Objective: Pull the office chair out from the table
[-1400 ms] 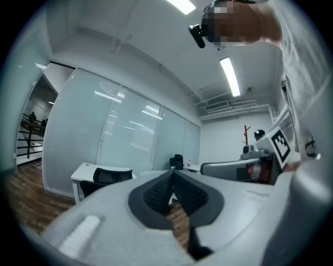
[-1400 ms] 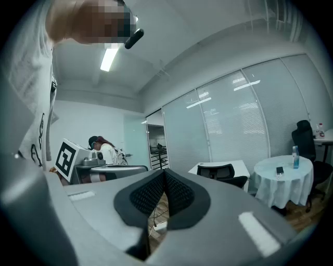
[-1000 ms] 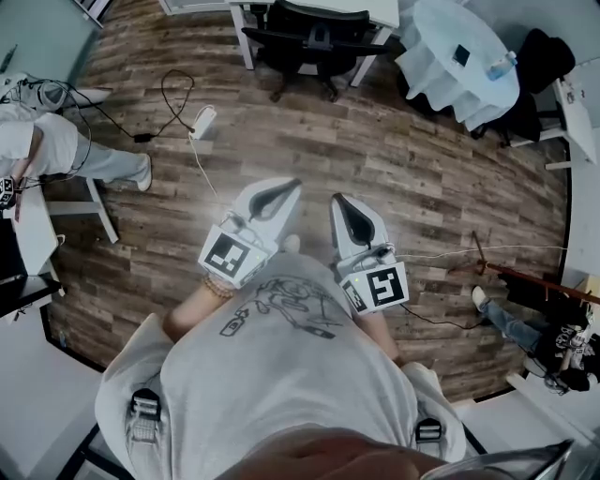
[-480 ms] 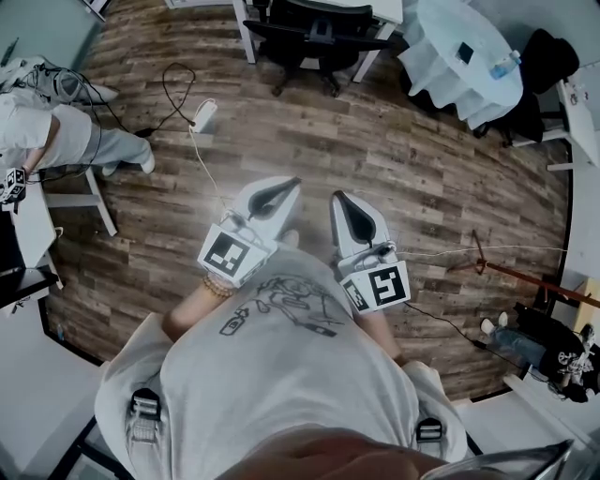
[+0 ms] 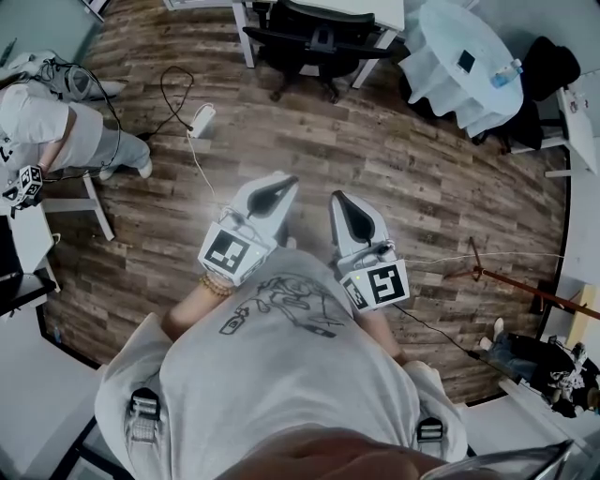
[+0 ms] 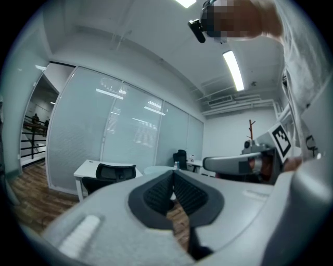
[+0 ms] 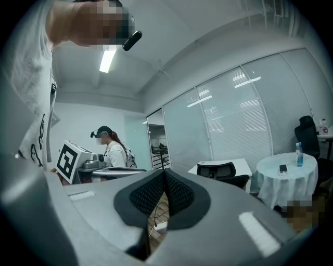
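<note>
Wood-plank floor [image 5: 375,159] fills the head view, where two claws, the left claw [image 5: 286,181] and the right claw [image 5: 336,197], sit side by side before the person's chest. They are well apart from the one black office chair [image 5: 314,37], tucked under the white counter [image 5: 386,11]. Left gripper view: its pads meet on nothing, with the chair far ahead. Right gripper view: pads likewise together, empty; one bottle [image 7: 298,152] stands on one round cloth-draped counter [image 7: 270,189].
</note>
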`<state>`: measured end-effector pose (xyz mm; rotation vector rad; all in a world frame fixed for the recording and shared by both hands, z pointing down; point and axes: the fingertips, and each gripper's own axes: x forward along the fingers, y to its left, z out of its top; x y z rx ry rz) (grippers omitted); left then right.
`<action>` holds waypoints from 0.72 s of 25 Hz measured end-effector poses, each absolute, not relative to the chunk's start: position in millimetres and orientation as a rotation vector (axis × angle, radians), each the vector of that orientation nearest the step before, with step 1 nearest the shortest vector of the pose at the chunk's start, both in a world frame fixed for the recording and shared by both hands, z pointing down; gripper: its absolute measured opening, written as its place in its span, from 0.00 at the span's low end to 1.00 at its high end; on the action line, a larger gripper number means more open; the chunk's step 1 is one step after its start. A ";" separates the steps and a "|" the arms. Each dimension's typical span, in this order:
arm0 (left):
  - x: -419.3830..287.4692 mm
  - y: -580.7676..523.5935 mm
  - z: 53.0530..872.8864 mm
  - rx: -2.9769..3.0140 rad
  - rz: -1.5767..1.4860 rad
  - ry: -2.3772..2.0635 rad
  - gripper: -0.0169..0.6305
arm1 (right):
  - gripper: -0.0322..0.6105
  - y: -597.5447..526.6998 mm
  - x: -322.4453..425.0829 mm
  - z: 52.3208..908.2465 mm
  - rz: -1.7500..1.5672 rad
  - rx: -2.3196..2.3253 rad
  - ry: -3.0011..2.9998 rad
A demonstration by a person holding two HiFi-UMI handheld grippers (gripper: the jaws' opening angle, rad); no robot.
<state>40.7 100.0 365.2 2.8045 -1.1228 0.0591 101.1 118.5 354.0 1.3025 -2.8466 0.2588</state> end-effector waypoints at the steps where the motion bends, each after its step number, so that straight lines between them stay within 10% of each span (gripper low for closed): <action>1: 39.5 93.2 367.2 2.799 0.066 -1.128 0.03 | 0.06 111.3 100.4 354.6 0.257 1.301 -2.845; 18: 9.6 -68.2 380.1 2.815 0.150 -1.114 0.03 | 0.06 -46.9 77.4 363.8 0.225 1.300 -2.795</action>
